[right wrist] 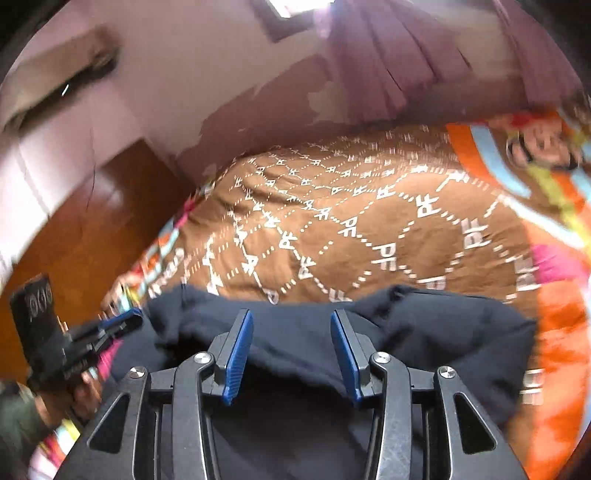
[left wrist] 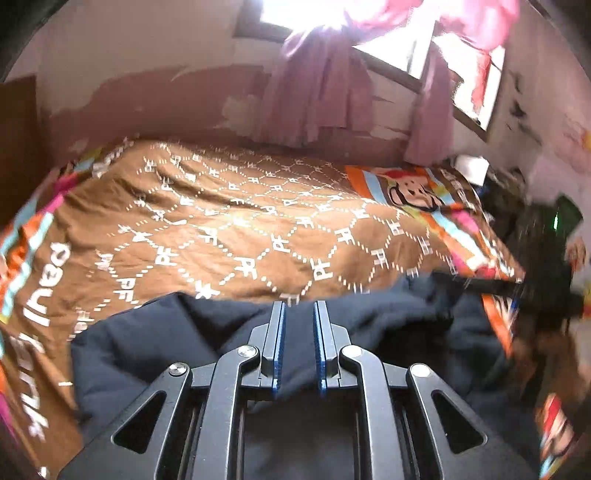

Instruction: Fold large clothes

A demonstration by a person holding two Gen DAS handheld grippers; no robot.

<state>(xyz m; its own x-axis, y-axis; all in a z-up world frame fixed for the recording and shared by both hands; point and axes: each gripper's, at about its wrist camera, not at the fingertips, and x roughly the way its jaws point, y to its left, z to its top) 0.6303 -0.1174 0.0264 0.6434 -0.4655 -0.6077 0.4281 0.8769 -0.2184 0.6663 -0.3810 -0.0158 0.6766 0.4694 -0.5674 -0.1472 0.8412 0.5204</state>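
So right under both grippers there's a dark navy garment (left wrist: 155, 354) lying bunched up on the bed. The left gripper (left wrist: 299, 306) is sitting with its jaws parted only a narrow bit, nothing pinched between the blue pads (left wrist: 279, 347), the cloth just lying below them. The right gripper (right wrist: 291, 317) is hanging with its jaws noticeably wider, also not gripping anything, with the garment spreading out beneath and just ahead of it. Beyond the fabric, a brown bedspread (left wrist: 229, 221) with white "PF" lettering is stretching away. Further back, purple curtains (left wrist: 317, 92) are hanging by a bright window (left wrist: 291, 11).
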